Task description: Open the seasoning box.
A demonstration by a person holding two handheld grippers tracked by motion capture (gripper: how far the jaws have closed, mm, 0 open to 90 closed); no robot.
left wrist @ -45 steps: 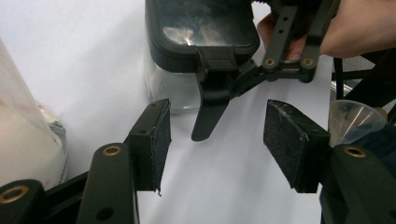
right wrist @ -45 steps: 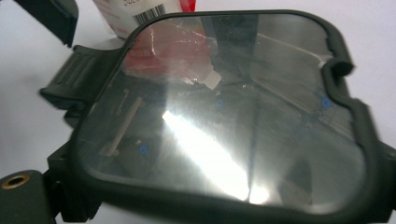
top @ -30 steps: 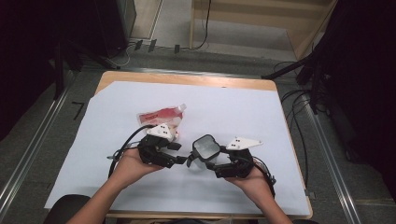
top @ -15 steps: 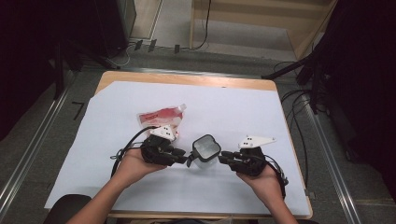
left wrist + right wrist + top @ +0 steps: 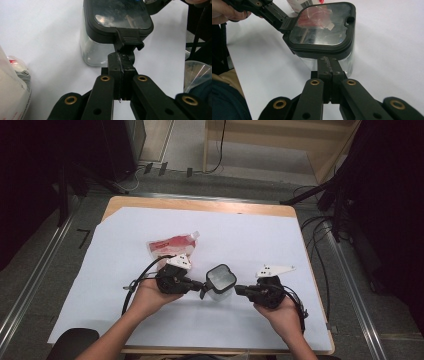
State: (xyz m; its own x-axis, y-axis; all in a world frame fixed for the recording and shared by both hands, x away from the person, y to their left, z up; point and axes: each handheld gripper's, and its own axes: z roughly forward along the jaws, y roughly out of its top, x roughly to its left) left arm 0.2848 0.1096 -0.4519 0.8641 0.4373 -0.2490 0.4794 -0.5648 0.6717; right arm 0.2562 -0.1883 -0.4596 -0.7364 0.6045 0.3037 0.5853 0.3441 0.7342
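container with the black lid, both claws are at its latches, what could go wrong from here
1. The left claw is shut just under the latch tab; lifting could tip the light clear container rather than unlatch it.
2. The right claw meets the lid only at its edge, so it may slip.
3. A shove could knock the red pouch behind.

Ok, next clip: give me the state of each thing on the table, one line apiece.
Clear container: upright on the white sheet, black lid on.
Lid latch: hanging down on the left tool's side, not visibly pinched.
Red pouch: lying flat beyond the left hand, untouched.
Left tool: shut, tips just under the latch.
Right tool: shut, tips against the container below the lid rim.
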